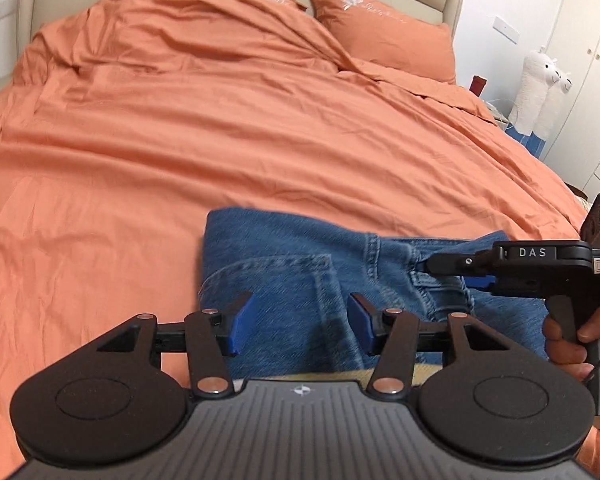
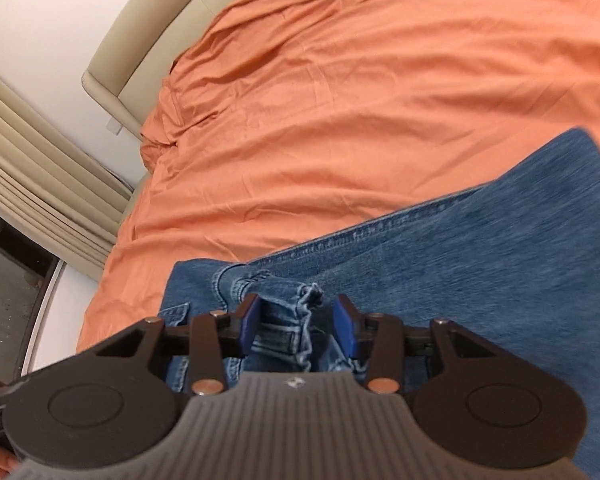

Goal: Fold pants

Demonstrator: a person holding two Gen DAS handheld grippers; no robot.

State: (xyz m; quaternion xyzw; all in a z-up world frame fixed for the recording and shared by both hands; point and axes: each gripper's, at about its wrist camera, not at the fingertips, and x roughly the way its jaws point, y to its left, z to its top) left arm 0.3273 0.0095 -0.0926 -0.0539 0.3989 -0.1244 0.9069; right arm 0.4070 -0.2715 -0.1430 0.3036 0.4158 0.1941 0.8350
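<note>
The blue jeans point(image 1: 300, 280) lay folded into a compact bundle near the foot edge of the bed point(image 1: 180, 140), on its orange cover. The left gripper point(image 1: 300, 320) hovered above the denim with its jaws spread and nothing between them. The right gripper point(image 2: 296, 328) had its 2 pads apart, not pressing, with a bunched waistband fold standing loosely between them. The step in hand looked like letting go after a fold. Next would likely come a fresh grasp on an edge, or smoothing the bundle flat.
</note>
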